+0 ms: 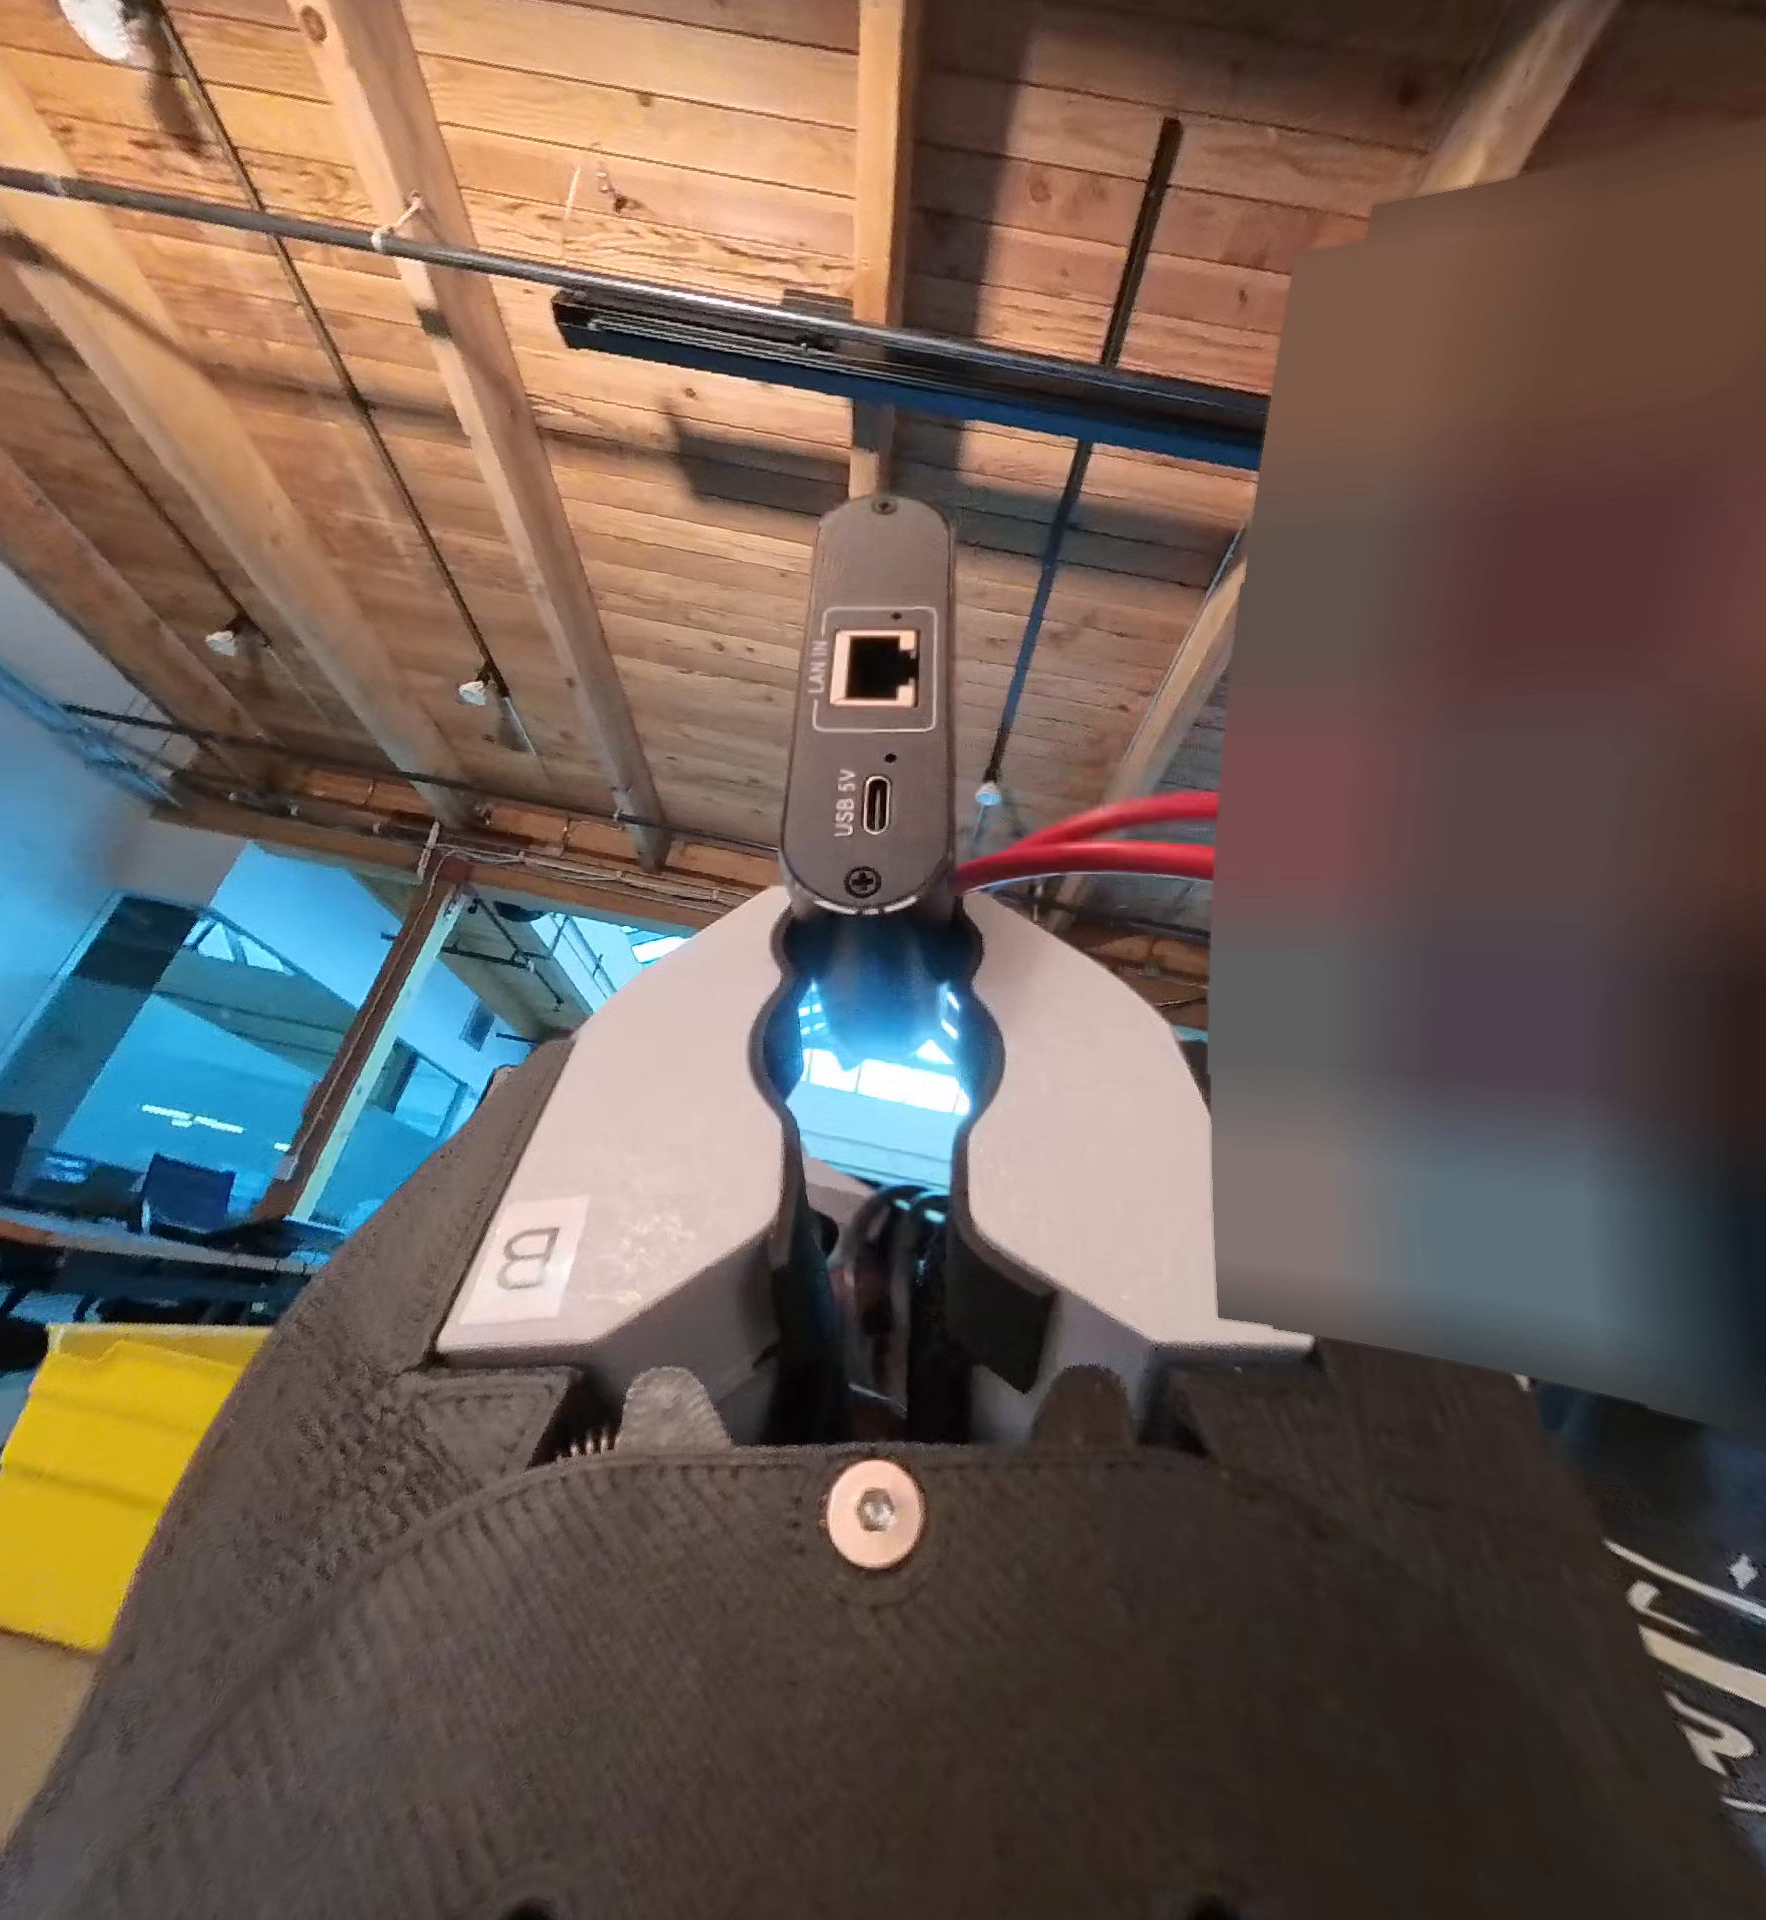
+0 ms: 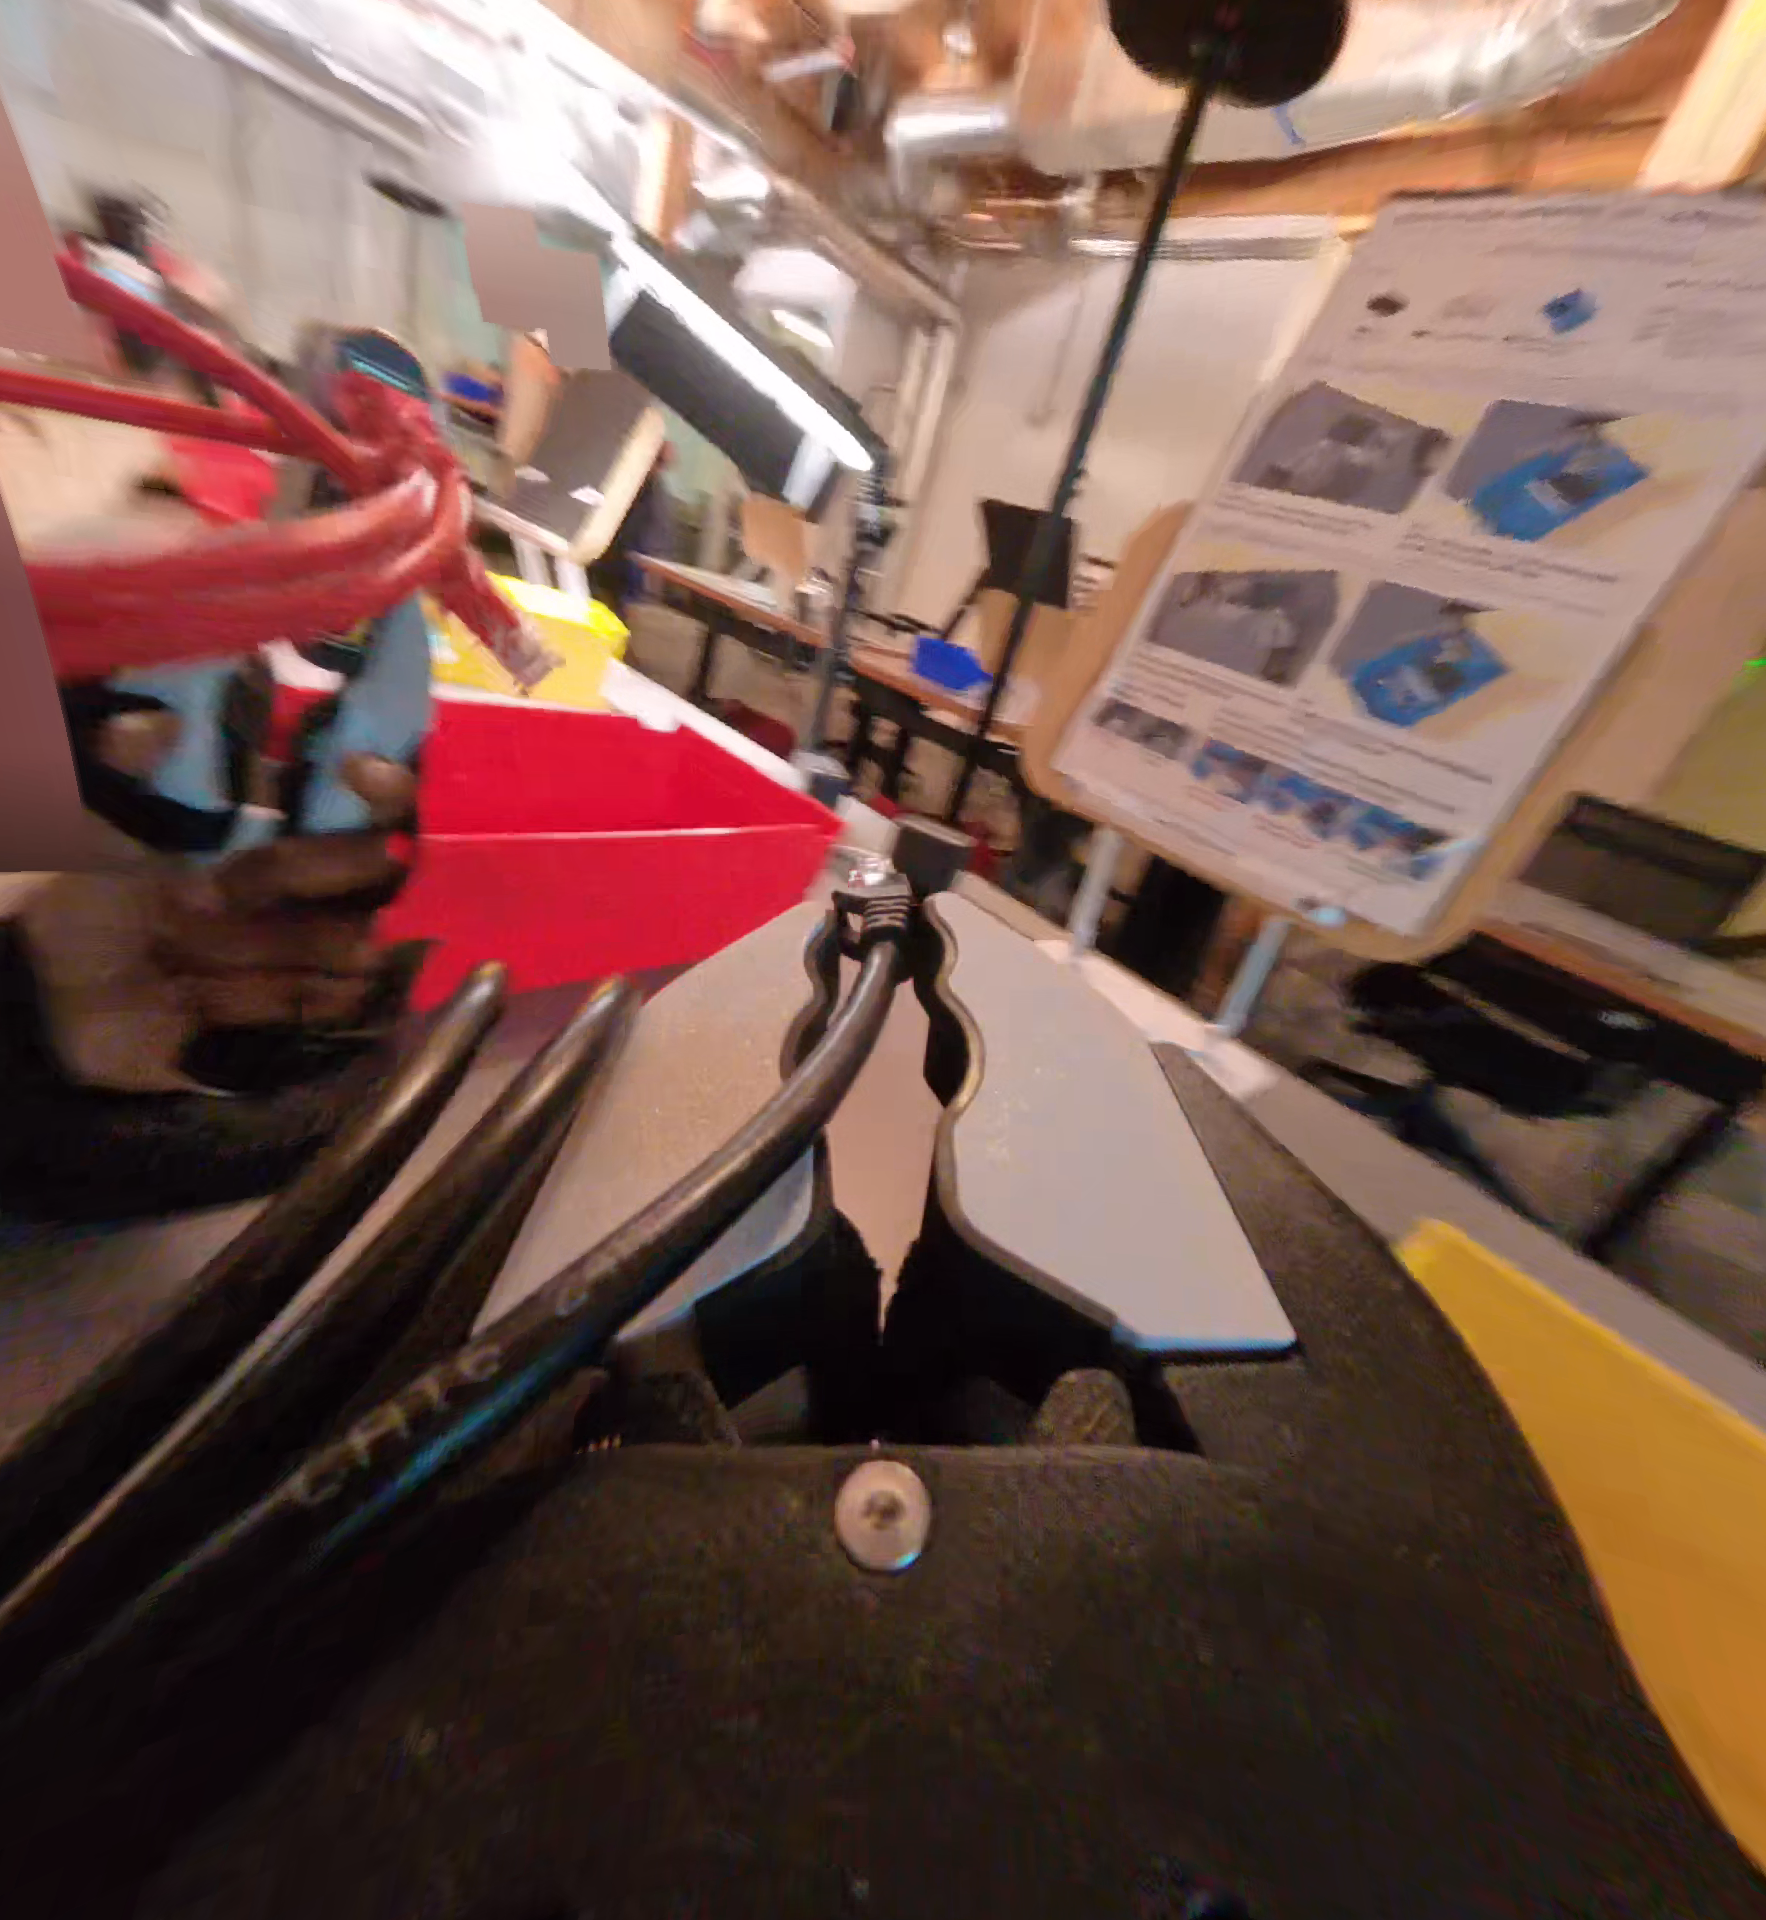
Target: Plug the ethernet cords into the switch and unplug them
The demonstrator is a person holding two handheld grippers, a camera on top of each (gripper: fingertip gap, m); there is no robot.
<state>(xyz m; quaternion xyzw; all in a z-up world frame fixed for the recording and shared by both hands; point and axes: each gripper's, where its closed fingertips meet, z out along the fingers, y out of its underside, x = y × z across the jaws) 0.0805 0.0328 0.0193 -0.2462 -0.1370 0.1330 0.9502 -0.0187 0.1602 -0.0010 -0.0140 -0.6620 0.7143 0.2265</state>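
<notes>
Left claw [image 1: 874, 914] clamped on smooth black oblong switch [image 1: 874, 707]; right claw [image 2: 884, 935] apparently pinching glossy black cord [image 2: 754, 1132].

The desk [image 2: 79, 1299] is grey. A red bin [image 2: 598, 852] rests on it toward its far side, with a yellow bin [image 2: 536, 644] just behind. Another yellow bin [image 2: 1637, 1507] sits near the right edge.

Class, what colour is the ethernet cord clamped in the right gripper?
Black. The black cord shows best in the right wrist view, pinched near its plug by the right gripper.
</notes>
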